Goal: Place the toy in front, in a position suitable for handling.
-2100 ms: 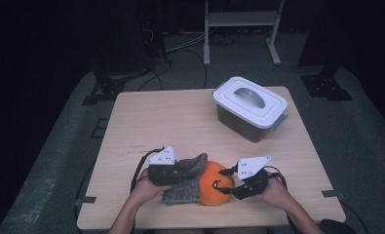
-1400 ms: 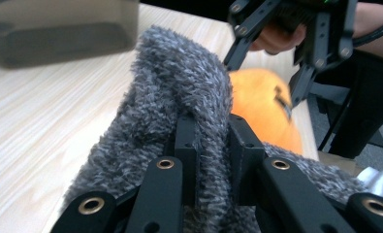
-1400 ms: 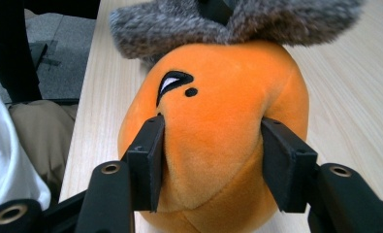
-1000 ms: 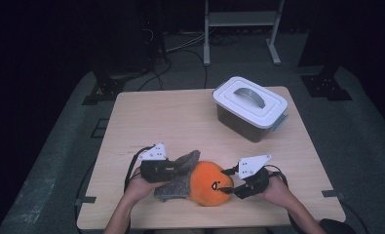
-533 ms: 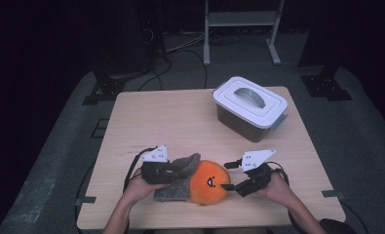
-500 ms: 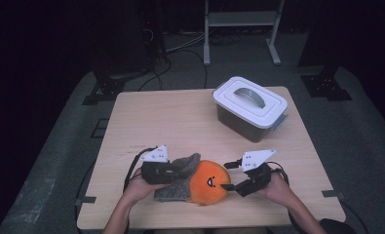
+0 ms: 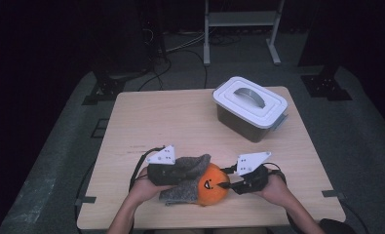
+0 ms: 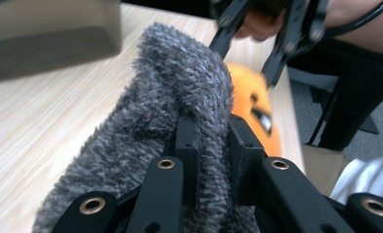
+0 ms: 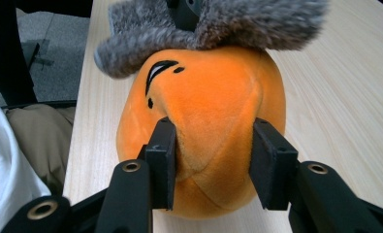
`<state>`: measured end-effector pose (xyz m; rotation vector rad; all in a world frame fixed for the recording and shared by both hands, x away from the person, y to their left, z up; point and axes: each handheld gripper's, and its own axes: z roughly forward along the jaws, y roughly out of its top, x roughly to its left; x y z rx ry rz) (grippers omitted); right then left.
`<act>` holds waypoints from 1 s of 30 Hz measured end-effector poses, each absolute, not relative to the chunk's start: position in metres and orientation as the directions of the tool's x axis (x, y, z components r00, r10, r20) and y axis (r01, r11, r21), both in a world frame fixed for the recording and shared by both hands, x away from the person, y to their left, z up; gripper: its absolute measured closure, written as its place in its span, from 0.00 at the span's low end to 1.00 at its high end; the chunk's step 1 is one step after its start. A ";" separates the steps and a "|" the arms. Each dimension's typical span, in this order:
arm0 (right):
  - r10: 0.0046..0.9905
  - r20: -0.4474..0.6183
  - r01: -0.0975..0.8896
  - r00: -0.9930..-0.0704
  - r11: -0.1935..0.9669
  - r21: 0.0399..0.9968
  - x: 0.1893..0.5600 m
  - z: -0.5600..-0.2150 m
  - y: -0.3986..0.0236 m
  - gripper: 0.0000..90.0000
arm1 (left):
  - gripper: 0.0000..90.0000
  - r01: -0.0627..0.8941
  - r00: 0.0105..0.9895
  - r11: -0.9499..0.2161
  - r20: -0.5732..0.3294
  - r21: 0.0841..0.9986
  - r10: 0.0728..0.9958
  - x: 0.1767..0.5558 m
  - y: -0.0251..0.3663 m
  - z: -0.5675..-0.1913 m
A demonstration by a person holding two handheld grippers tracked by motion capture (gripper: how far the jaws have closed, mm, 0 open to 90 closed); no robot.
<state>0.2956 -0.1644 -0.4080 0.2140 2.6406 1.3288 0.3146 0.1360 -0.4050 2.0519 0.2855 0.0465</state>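
Your left gripper (image 8: 206, 145) is closed tight on a fold of the grey fuzzy cloth (image 8: 179, 97), which lies over the orange plush toy (image 7: 210, 185) near the table (image 7: 180, 122) edge at 6 o'clock. Your right gripper (image 9: 213, 160) has just been closing, and its pads now press into the toy's side (the fabric dents a little between them). The lidded box (image 7: 250, 107) stands well apart, at about 1 o'clock from the toy.
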 end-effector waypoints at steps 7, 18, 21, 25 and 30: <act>0.229 -0.051 0.082 -0.972 0.535 0.841 0.302 -0.411 -0.172 0.49 | 0.86 0.218 0.962 -0.462 -0.109 0.860 0.251 0.319 0.147 -0.413; 0.228 -0.071 0.065 -0.971 0.541 0.839 0.293 -0.408 -0.160 0.59 | 0.86 0.165 0.976 -0.445 -0.080 0.880 0.203 0.311 0.134 -0.395; 0.209 -0.107 0.027 -0.972 0.551 0.834 0.286 -0.405 -0.153 0.60 | 0.86 0.153 0.980 -0.437 -0.078 0.886 0.184 0.308 0.131 -0.391; 0.211 -0.105 0.030 -0.972 0.552 0.833 0.288 -0.407 -0.154 0.64 | 0.86 0.169 0.975 -0.455 -0.081 0.874 0.206 0.310 0.133 -0.395; 0.214 -0.056 0.066 -0.975 0.524 0.849 0.294 -0.410 -0.163 0.59 | 0.86 0.204 0.967 -0.458 -0.106 0.865 0.231 0.315 0.143 -0.404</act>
